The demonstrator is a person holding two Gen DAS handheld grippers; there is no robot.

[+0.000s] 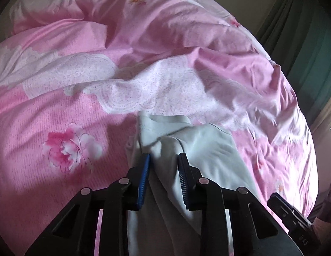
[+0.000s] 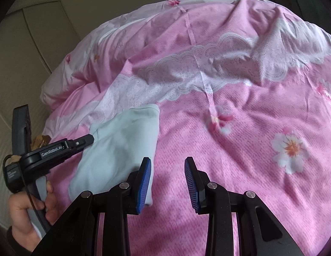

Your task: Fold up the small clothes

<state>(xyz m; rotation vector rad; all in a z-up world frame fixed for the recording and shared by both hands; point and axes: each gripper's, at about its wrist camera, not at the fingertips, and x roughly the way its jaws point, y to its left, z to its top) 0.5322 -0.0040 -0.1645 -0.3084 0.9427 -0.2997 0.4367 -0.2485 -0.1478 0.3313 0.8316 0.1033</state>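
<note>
A pale blue garment (image 2: pixel 120 149) lies on a bed covered by a pink floral duvet (image 2: pixel 240 140). In the right wrist view its long axis runs diagonally, from a squared end at upper right, near the white lace-print band of the duvet, down to lower left toward the camera.

In the left wrist view the left gripper (image 1: pixel 164 156) has its blue-padded fingers (image 1: pixel 144 179) on either side of a raised fold of the garment (image 1: pixel 186 140); cloth fills the narrow gap between them and bunches up there, with the rest spreading away to the upper right. Whether the pads actually press on it cannot be told. From the right wrist view, this gripper reaches in from the left, its dark tip at the garment's left edge, held by a hand (image 2: pixel 31 211) in the lower left corner.

The right gripper (image 2: pixel 168 159) stands just off the garment's near right edge. Its fingers are apart with only pink duvet showing between them; the left finger (image 2: pixel 144 183) overlaps the cloth's edge in the picture, and contact cannot be told.
</note>
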